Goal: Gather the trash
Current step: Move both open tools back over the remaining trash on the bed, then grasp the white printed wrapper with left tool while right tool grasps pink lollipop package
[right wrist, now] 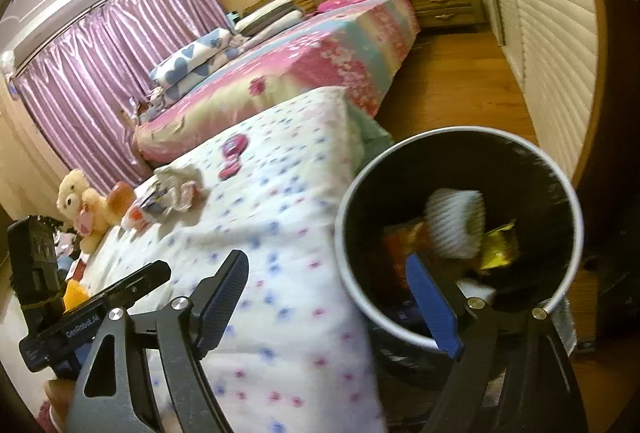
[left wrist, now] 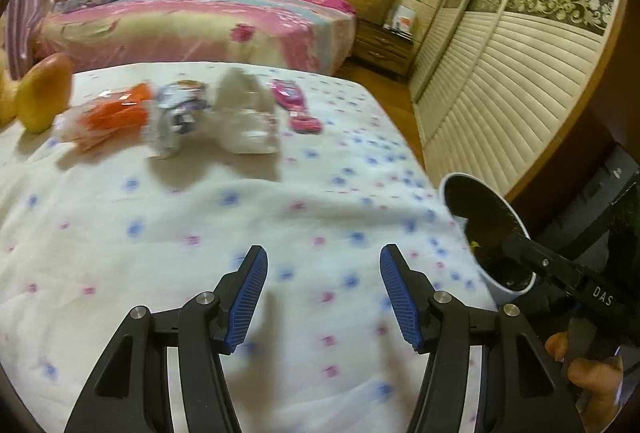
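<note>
A bedroom with purple curtains and a quilted wall holds a low bed [left wrist: 200,217] covered in a dotted white sheet. Beside it stands a white-rimmed bin [right wrist: 456,233], already holding a paper cupcake liner [right wrist: 456,223] and a yellow wrapper [right wrist: 500,245]. The right gripper [right wrist: 332,301] is spread and empty above the bin; the left gripper [left wrist: 323,297] is spread and empty above the sheet. An orange wrapper [left wrist: 108,117], a crumpled packet [left wrist: 180,117] and white tissue [left wrist: 246,117] await collection, so the task looks partly done.
</note>
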`<state>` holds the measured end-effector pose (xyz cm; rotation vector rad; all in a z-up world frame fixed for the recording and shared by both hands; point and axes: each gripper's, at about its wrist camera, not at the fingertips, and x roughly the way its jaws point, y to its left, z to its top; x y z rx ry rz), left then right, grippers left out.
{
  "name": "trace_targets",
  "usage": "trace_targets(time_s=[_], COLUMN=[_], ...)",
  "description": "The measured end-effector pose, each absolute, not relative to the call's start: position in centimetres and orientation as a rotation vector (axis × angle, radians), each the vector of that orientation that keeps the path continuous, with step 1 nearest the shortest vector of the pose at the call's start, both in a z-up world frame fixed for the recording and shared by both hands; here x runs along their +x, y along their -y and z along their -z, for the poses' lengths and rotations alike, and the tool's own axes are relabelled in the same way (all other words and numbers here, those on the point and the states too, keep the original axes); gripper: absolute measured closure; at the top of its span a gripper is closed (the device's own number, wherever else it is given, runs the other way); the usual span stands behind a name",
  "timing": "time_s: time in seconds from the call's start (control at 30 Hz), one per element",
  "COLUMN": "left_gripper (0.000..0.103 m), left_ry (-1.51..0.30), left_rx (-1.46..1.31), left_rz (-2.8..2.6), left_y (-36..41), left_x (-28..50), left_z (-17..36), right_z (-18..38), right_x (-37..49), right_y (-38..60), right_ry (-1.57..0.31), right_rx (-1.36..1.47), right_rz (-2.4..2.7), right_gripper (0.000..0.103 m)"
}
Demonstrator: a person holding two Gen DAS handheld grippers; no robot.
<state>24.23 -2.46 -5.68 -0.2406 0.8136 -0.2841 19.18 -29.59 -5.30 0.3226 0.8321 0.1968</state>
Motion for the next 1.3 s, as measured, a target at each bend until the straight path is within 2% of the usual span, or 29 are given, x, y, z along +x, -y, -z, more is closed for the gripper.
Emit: trace_targets(time_s=[0.43,0.93,1.3], left_gripper=[0.044,0.044,0.044], left_ry=[-0.809,-0.812,-0.81], left_rx=[-0.28,-0.263,-0.257], left_rz=[0.178,0.141,0.137], left_y=[-3.4,-4.9,-5.0], left_x=[23.6,29.2,34.0], left_z=[5.6,5.6,6.1], right_z=[5.9,7.2,7.9], right_x=[21.1,28.6,34.8], right_y=[23.4,19.1,16.3], right_ry=[-0.855,-0.9,-0.914], right_rx=[0.247,0.196,0.136], right_rz=[-0.309,-0.35,-0.364], right_gripper=[0.02,0.021,0.037])
